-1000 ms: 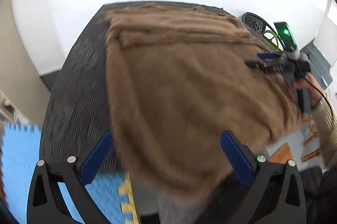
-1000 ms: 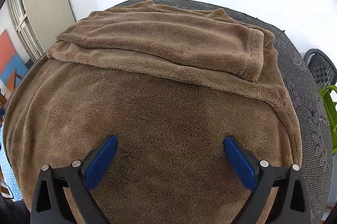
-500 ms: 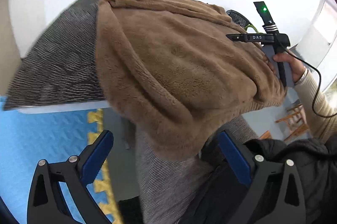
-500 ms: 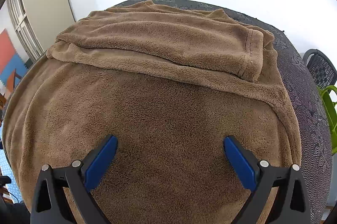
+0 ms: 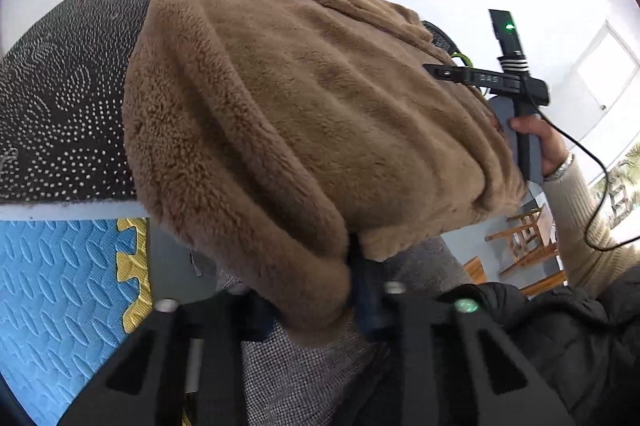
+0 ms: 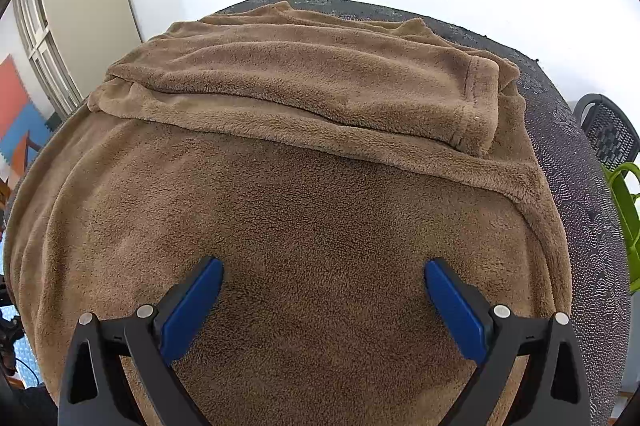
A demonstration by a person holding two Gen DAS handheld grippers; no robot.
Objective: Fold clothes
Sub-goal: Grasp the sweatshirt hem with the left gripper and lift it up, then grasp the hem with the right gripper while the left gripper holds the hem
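My left gripper (image 5: 320,306) pinches the near hanging edge of the thick, soft, floppy brown fleece garment (image 5: 304,114) draped over the tabletop (image 5: 68,114), while my right gripper (image 6: 322,306) hovers spread wide above it.

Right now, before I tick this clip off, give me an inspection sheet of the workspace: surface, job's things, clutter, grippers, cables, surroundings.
Surface: dark dotted table, mostly covered.
Job's things: brown fleece garment spread on the table, a part folded over on its far side; its near edge hangs off the table.
Clutter: nothing seen on the table.
Grippers: left gripper shut on the garment's hanging edge; right gripper open, low over the garment, gripping nothing.
Cables: black cable runs from the right gripper's handle past the sleeve.
Surroundings: blue foam floor mat, black mesh chair, wooden furniture, white wall.
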